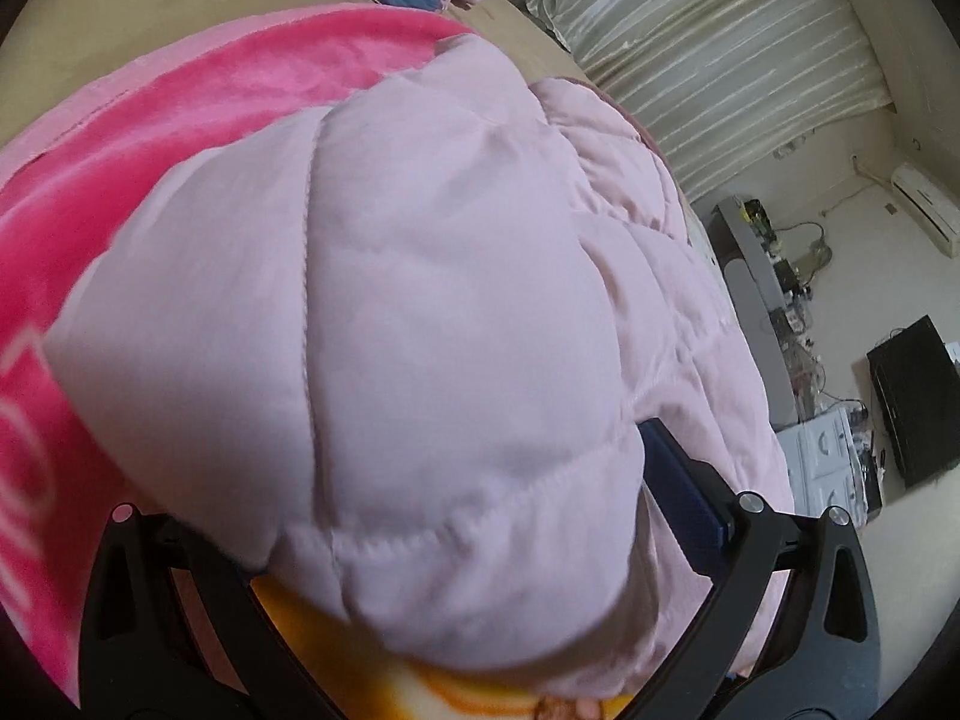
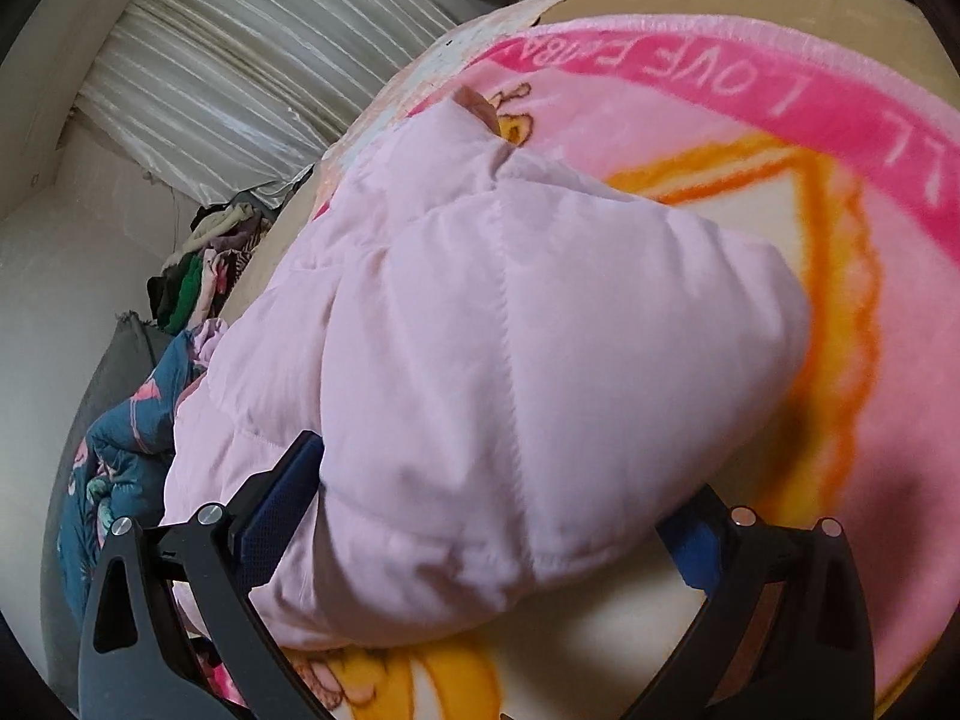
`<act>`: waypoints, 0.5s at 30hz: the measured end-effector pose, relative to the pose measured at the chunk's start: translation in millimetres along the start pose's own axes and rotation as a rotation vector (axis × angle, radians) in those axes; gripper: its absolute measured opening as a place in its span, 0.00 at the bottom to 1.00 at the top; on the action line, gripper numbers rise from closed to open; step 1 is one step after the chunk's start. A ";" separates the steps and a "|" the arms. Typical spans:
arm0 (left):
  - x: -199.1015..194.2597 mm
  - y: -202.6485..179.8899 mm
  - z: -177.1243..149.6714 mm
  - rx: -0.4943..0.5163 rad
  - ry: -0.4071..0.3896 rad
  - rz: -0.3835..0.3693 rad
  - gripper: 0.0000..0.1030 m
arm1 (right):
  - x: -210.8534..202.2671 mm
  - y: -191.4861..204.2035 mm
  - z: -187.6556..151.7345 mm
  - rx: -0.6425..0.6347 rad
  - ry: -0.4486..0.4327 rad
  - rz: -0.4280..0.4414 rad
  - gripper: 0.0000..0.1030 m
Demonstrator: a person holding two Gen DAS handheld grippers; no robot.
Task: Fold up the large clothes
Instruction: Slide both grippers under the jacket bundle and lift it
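Observation:
A pale pink quilted puffer jacket (image 1: pixel 456 276) lies bunched on a pink blanket (image 1: pixel 180 120) spread over the bed. In the left wrist view a puffy folded section with a stitched hem fills the space in my left gripper (image 1: pixel 444 480). Its right blue pad (image 1: pixel 678 480) shows beside the cloth and its left pad is hidden under it. In the right wrist view the jacket (image 2: pixel 492 312) bulges the same way inside my right gripper (image 2: pixel 504 468). There both blue pads (image 2: pixel 276 498) stand far apart on either side. Both sets of jaws are spread wide.
The blanket (image 2: pixel 810 138) carries orange cartoon print and white lettering. A heap of other clothes (image 2: pixel 120 420) lies at the bed's far side, near a striped curtain (image 1: pixel 720 60). A grey desk with clutter (image 1: pixel 756 312) and a black box (image 1: pixel 918 396) stand beyond the bed edge.

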State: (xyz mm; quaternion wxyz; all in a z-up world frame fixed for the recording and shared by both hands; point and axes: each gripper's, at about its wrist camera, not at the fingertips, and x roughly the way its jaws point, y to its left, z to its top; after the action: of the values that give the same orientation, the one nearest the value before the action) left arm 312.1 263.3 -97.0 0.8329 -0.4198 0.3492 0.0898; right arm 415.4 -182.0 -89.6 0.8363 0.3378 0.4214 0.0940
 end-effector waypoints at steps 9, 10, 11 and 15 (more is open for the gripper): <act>6.1 -13.6 4.5 0.081 -0.031 0.025 0.89 | 18.2 7.0 7.8 0.006 -0.046 -0.008 0.92; 4.6 -16.4 4.9 0.100 -0.037 0.027 0.87 | 17.4 10.5 8.1 -0.013 -0.055 -0.008 0.87; 2.2 -20.1 4.5 0.124 -0.045 0.028 0.80 | 15.4 16.5 8.0 -0.056 -0.070 -0.014 0.78; -8.0 -39.8 4.1 0.237 -0.085 0.042 0.55 | 6.6 38.4 8.7 -0.207 -0.113 -0.020 0.46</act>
State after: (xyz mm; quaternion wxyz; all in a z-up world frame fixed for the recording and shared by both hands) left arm 325.9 242.4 -64.7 0.8888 -0.3066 0.3303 0.0831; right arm 431.1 -154.3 -65.4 0.8901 0.2502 0.3648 0.1094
